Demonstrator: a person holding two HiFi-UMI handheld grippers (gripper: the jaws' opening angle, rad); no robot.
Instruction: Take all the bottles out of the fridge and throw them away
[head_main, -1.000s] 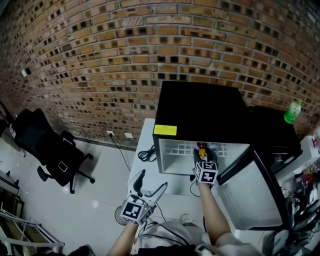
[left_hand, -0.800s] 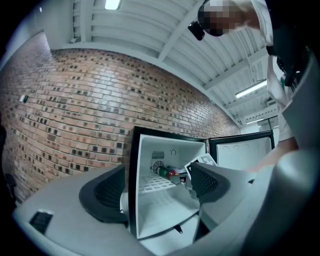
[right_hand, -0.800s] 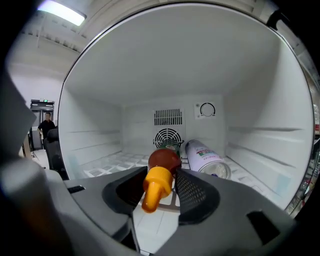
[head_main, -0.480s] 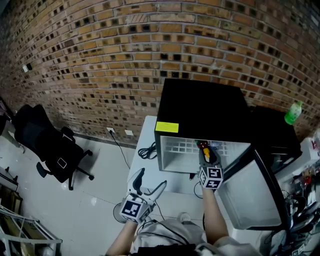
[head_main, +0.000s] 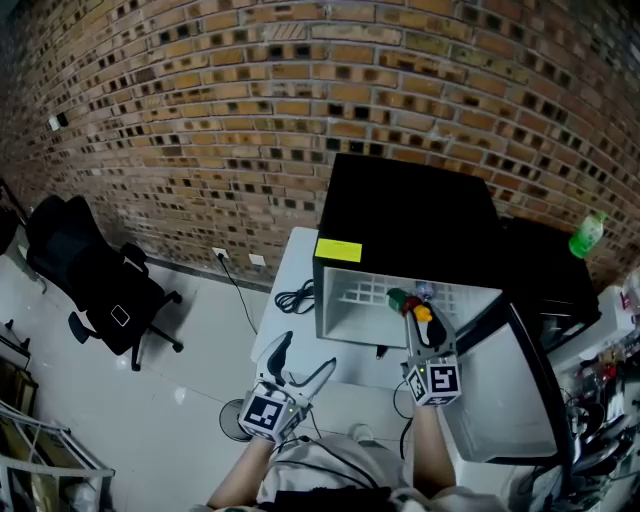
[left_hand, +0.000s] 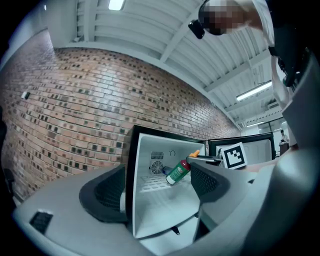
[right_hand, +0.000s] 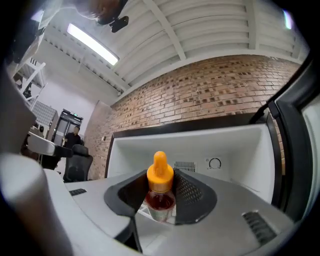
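A black mini fridge (head_main: 410, 225) stands open on a white table, its white inside (left_hand: 160, 185) facing me. My right gripper (head_main: 418, 320) is at the fridge mouth, shut on a bottle (head_main: 403, 299) with an orange cap, a green label and reddish liquid. In the right gripper view the bottle (right_hand: 160, 192) stands upright between the pads, cap on top. From the left gripper view the bottle (left_hand: 178, 172) hangs tilted above the wire shelf. A small bluish item (left_hand: 165, 169) lies at the shelf's back. My left gripper (head_main: 300, 366) hovers open and holds nothing, low and left of the fridge.
The fridge door (head_main: 500, 390) swings open to the right. A green bottle (head_main: 587, 228) stands on a black cabinet beside the fridge. Coiled cables (head_main: 293, 300) lie on the table's left edge. A black office chair (head_main: 90, 285) stands on the floor at left, near the brick wall.
The right gripper closed on the orange-capped bottle, then lifted it and drew it back toward the fridge opening. The left gripper stayed where it was.
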